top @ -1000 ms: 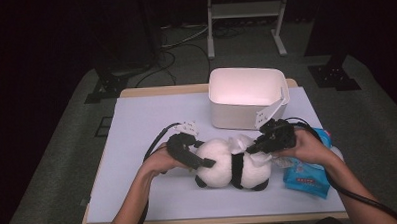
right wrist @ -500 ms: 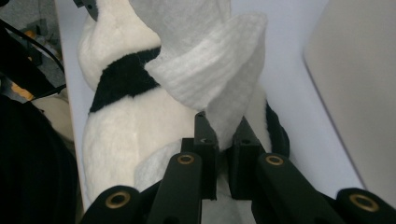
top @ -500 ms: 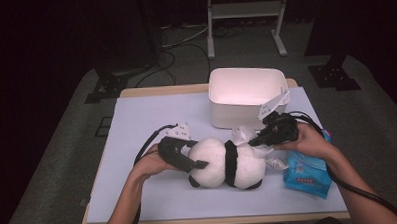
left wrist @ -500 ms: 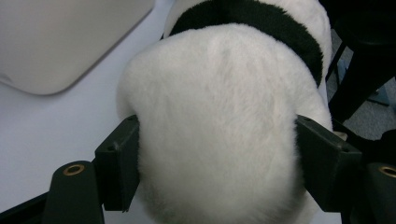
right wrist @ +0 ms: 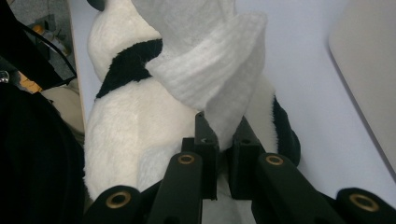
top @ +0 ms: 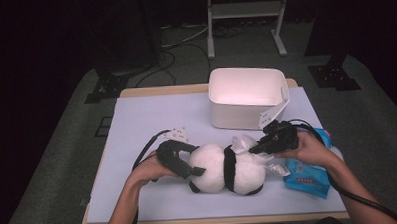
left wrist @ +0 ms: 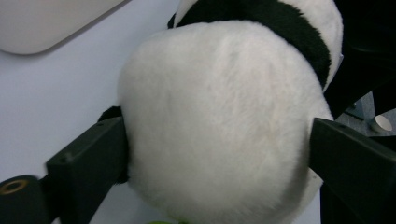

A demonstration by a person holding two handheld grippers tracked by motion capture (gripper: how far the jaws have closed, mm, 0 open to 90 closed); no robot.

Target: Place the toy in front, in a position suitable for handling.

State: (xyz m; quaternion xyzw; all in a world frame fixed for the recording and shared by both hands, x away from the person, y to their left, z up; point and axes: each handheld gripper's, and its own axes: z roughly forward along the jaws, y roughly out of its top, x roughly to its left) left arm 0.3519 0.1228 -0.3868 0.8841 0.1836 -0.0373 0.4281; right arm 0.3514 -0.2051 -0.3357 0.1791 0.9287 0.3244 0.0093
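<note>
A black-and-white plush panda (top: pixel 228 168) lies on its side on the pale table (top: pixel 146 119). My left gripper (top: pixel 191 168) holds its round white end; in the left gripper view both jaws press into the fur of the panda (left wrist: pixel 219 126), one on each side. My right gripper (top: pixel 253 149) sits over the panda's far side, shut on a white wipe (top: pixel 241 143). In the right gripper view the wipe (right wrist: pixel 210 70) rises folded from between the closed jaws of the right gripper (right wrist: pixel 223 140) and drapes against the panda (right wrist: pixel 121 135).
A white plastic bin (top: pixel 236 118) stands just behind the panda, with a tag hanging at its right corner. A blue pack of wipes (top: pixel 308 174) lies under my right wrist near the table's right edge. Cables trail from both grippers.
The right gripper rose slightly, then came back down, carrying the wipe a little to the left over the panda. The left gripper and panda barely shifted.
</note>
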